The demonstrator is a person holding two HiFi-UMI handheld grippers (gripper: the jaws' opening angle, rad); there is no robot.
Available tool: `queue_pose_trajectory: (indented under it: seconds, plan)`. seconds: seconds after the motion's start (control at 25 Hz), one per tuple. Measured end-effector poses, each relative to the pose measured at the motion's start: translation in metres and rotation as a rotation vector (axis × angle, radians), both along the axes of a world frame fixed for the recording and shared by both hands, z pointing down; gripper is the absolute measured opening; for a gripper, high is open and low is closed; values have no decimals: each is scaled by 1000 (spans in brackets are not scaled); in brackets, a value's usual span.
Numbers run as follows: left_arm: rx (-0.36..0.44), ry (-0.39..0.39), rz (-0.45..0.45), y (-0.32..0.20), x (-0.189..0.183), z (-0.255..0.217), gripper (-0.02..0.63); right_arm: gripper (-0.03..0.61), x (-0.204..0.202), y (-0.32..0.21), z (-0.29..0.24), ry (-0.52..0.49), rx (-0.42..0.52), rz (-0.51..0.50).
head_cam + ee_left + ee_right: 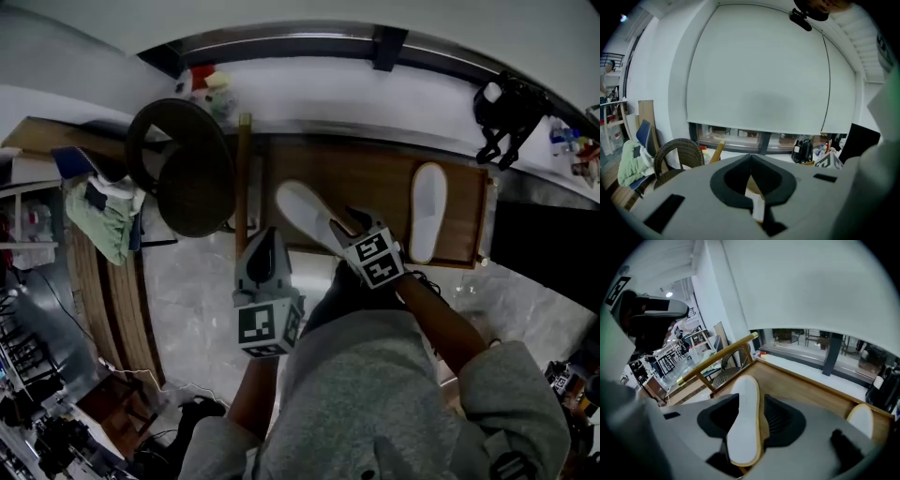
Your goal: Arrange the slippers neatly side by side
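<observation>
The right gripper (749, 401) has its fingers clamped on the held slipper (743, 427), tipped on edge over the wooden platform (375, 178); I'd lay it sole-down just beside the other slipper (428, 211), toes level (left gripper (750, 159) fingers together, empty)

Matt white cloth slipper (305, 211), smooth brown wooden platform (366, 178), woven wicker chair (183, 178), glossy marbled floor (187, 300).

The person wears a light grey top (375, 394) whose sleeves (514, 394) leave the forearms bare. The left gripper (267, 234) and right gripper (336, 230) are grey shells with black-lined jaws. Each carries a cube (265, 325) of black-and-white square markers.
</observation>
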State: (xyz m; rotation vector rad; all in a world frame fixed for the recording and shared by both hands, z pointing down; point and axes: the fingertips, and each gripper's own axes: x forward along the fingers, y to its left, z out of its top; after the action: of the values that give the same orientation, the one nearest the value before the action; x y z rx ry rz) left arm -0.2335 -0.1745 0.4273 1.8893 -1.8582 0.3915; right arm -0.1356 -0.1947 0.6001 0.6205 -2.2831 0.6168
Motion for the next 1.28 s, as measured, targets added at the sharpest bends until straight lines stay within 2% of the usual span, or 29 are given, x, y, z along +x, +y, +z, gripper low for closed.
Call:
queue_pose_trajectory:
  seconds: [0.28, 0.72, 0.8, 0.92, 1.08, 1.28]
  plan:
    - [-12, -11, -109, 19, -31, 2, 15, 163, -39, 10, 37, 35, -74, -60]
    - [-22, -27, -182, 53, -58, 3, 15, 161, -61, 22, 82, 138, -163, -86]
    - [-22, -30, -192, 59, -60, 4, 15, 151, -57, 24, 88, 172, -168, -67]
    - [-25, -30, -198, 65, -64, 4, 14, 55, -49, 23, 93, 212, -165, -27]
    - [-16, -23, -187, 64, -63, 5, 15, 43, -43, 18, 89, 201, -169, 17]
    - [4, -19, -151, 56, -60, 2, 15, 40, -37, 2, 69, 152, -161, 126]
